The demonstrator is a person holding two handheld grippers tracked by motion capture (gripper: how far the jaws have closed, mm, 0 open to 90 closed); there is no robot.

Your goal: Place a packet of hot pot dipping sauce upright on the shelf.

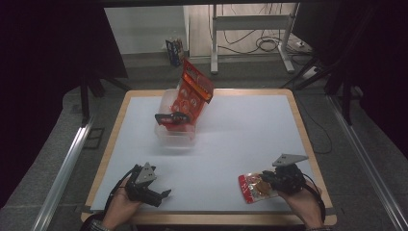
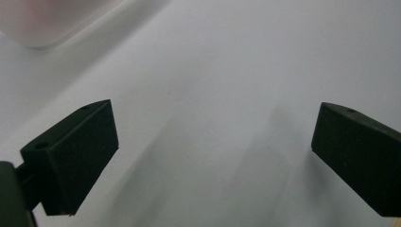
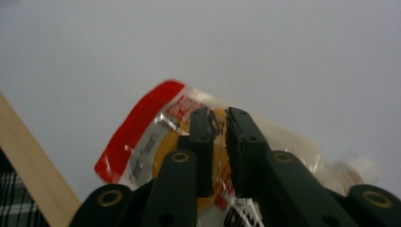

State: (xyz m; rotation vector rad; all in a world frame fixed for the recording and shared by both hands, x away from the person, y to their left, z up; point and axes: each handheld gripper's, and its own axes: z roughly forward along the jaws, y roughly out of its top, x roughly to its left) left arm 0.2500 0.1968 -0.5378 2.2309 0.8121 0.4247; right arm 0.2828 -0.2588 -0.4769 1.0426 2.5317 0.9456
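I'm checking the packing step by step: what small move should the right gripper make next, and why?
Probably lift. The right gripper has its jaws pinched on the small red-edged clear snack packet, which lies on the white table, far from the clear plastic bin holding the big red bag.

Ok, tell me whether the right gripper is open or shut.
Shut. In the right gripper view the right gripper has its jaws pinched together on the snack packet, which lies flat on the white table near its front edge.
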